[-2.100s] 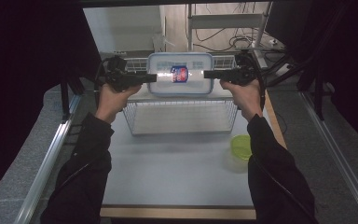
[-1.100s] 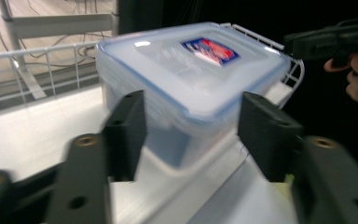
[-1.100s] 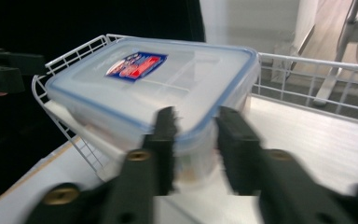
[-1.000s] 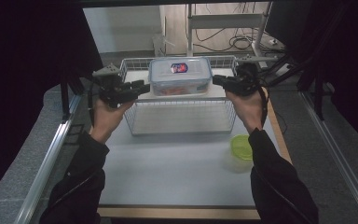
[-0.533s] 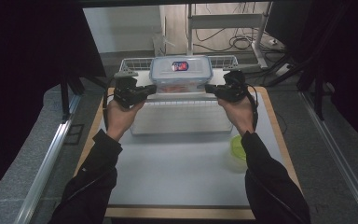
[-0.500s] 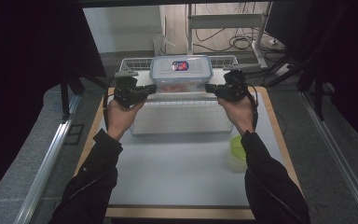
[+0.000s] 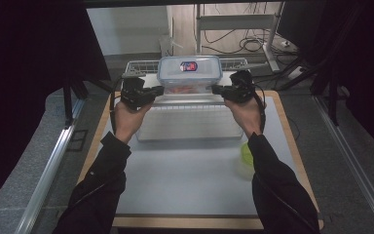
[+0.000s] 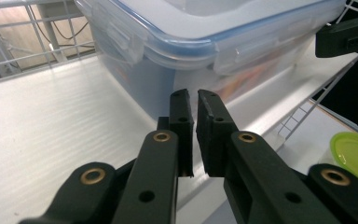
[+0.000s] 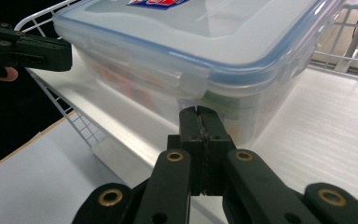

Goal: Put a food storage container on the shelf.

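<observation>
In the high view, one clear plastic food box (image 7: 189, 74) with a blue-rimmed clip lid and a red-and-blue label stands inside a wire basket (image 7: 190, 119) at the far side of the desk (image 7: 185, 175). Something orange-red shows through the box wall; what it is cannot be made out. The left hand-held gripper (image 7: 157, 90) sits at the box's left end and the right hand-held gripper (image 7: 218, 89) at its right end, one on each side, both low against the box walls. One small tub with a green lid (image 7: 246, 155) stands on the desk near the right forearm, outside the basket.

In the left gripper view, the left hand-held gripper (image 8: 195, 100) has its two jaws nearly together, a narrow slit between them and nothing in it; they have been closing within the last second. The tips point at the lower corner of the box (image 8: 205, 42), just beside it. The other gripper's tip shows top right, and the green lid (image 8: 354, 154) lies at the right edge.

In the right gripper view, the right hand-held gripper (image 9: 200, 112) has its jaws pressed fully together, gripping nothing, tips at the lower wall of the box (image 9: 200, 51). Coloured contents blur through the plastic.
</observation>
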